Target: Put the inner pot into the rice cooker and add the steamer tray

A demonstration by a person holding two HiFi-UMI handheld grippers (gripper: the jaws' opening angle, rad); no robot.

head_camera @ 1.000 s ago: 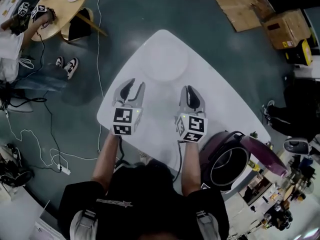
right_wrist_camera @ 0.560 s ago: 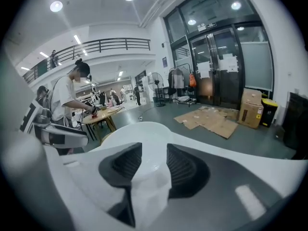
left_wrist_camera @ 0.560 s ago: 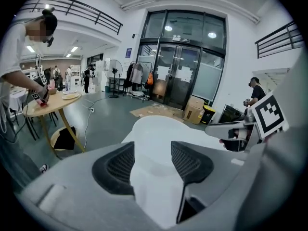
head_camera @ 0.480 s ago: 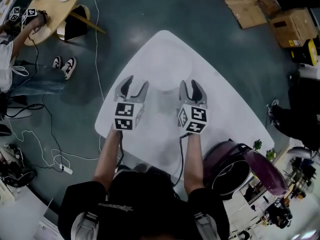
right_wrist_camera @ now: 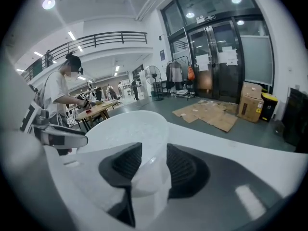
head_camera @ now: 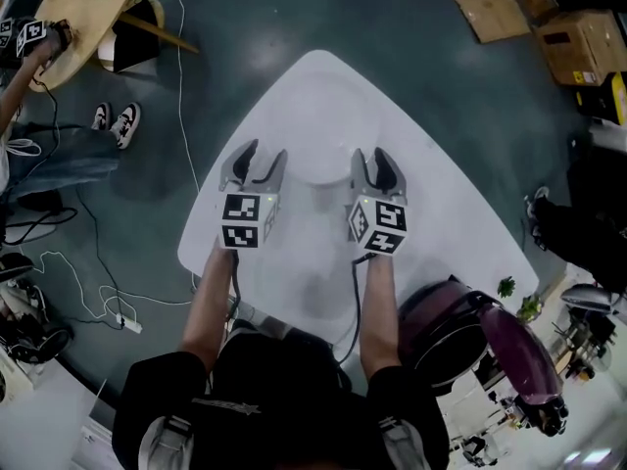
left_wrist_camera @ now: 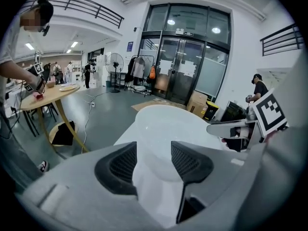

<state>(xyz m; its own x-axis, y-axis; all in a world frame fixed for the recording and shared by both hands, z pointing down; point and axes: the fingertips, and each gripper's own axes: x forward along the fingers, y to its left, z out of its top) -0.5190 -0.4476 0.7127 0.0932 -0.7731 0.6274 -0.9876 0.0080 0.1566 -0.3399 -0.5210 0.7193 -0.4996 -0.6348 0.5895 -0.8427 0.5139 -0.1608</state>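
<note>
A white, shallow round steamer tray point(head_camera: 327, 143) lies on the white table point(head_camera: 431, 204), hard to tell from the tabletop. My left gripper point(head_camera: 253, 161) is just left of it and my right gripper point(head_camera: 376, 164) is at its right edge. Both are open with nothing held. The tray fills the gap ahead of the jaws in the left gripper view point(left_wrist_camera: 161, 124) and in the right gripper view point(right_wrist_camera: 130, 129). The purple rice cooker point(head_camera: 446, 326) stands at the table's near right corner, its lid point(head_camera: 519, 346) swung open.
The table narrows to a rounded far end. Cardboard sheets point(head_camera: 490, 3) and a box point(head_camera: 580, 42) lie on the floor beyond. At the far left is a round wooden table point(head_camera: 83, 8) where another person works. Cables point(head_camera: 98, 292) trail on the floor at left.
Both grippers have moved forward and down toward the tray, and their jaws stand wider than a second ago. The rice cooker has slid lower in the head view.
</note>
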